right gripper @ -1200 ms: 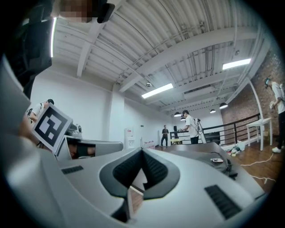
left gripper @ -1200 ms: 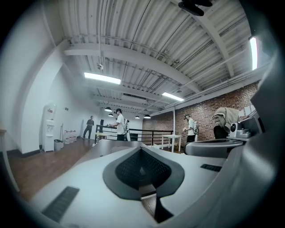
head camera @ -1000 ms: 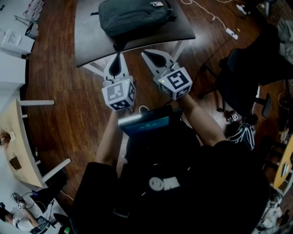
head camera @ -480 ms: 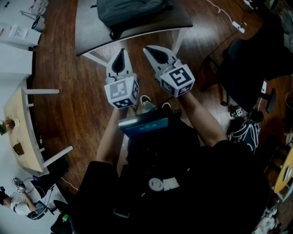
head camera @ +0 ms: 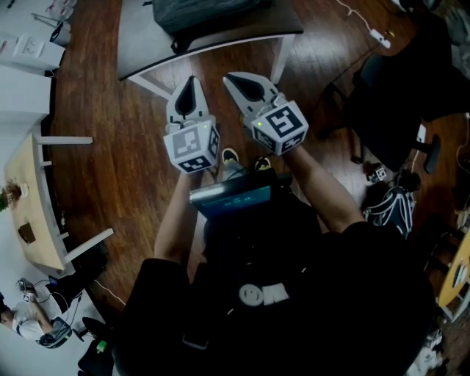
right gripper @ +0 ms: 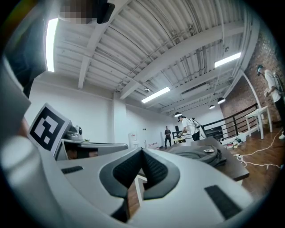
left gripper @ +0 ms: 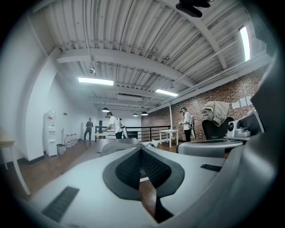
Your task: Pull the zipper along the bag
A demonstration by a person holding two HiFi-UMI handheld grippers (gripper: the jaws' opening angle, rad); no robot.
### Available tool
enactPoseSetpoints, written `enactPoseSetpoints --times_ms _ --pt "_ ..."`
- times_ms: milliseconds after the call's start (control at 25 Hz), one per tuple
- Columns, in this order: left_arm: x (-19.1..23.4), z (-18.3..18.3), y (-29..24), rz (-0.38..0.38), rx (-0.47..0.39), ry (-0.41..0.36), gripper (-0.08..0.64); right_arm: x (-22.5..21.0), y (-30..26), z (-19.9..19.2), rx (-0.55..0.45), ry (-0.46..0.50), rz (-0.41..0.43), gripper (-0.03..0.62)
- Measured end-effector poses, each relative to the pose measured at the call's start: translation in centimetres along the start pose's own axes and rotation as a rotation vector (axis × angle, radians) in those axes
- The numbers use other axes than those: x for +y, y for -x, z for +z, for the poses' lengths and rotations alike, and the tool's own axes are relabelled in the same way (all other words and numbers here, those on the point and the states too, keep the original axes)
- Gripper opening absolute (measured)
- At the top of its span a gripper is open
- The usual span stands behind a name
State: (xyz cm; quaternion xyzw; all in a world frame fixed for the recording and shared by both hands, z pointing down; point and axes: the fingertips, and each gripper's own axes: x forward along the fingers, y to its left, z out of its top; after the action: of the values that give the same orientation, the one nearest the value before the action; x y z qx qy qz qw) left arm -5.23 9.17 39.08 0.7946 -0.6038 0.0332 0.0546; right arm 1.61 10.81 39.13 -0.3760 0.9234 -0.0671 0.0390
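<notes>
The dark grey bag (head camera: 205, 11) lies on the grey table (head camera: 147, 51) at the top edge of the head view, mostly cut off. My left gripper (head camera: 192, 79) and right gripper (head camera: 229, 76) are held side by side over the wooden floor, just short of the table's front edge. Both are shut with nothing between the jaws. In the right gripper view the bag (right gripper: 196, 153) lies on the table beyond my shut right gripper (right gripper: 142, 151). In the left gripper view my left gripper (left gripper: 141, 149) hides most of the bag (left gripper: 116, 145). The zipper pull cannot be made out.
Black office chairs (head camera: 389, 110) stand to the right. A light wooden desk (head camera: 29, 213) is at the left. A white cable with a power strip (head camera: 378, 40) lies on the floor at the upper right. Several people (left gripper: 115, 127) stand far across the room.
The table and bag have slid toward the top of the head view and are now mostly out of frame. Both grippers have drawn back from the table edge and stay shut.
</notes>
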Motion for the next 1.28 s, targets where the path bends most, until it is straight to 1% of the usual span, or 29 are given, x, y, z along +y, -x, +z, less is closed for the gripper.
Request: enactPoseSetpoints --times_ms 200,360,720,840,960,1120,1280 --pt "-0.3 -0.2 0.5 -0.013 -0.002 0.001 0.005 0.8 0.3 0.0 0.003 0.012 -0.002 0.012" --pt "0.1 0.0 0.7 -0.026 -0.015 0.014 0.005 1.5 0.0 -0.1 0.018 0.021 -0.021 0.014" --pt "3.5 0.1 2.0 -0.036 -0.027 0.035 0.005 4.1 -2.0 -0.3 0.028 0.038 -0.043 0.014" --pt "4.4 0.2 2.3 -0.043 -0.035 0.042 0.005 4.6 -2.6 -0.1 0.033 0.046 -0.064 0.014" --pt "4.9 0.5 2.6 -0.054 -0.040 0.048 0.005 5.2 -2.7 0.0 0.032 0.057 -0.070 0.012" --pt "5.0 0.7 2.8 -0.068 -0.042 0.045 0.005 5.3 -2.8 0.4 0.018 0.048 -0.086 0.014" --pt "5.2 0.7 3.2 -0.055 -0.043 0.038 0.005 5.7 -2.9 0.3 0.014 0.051 -0.078 0.014"
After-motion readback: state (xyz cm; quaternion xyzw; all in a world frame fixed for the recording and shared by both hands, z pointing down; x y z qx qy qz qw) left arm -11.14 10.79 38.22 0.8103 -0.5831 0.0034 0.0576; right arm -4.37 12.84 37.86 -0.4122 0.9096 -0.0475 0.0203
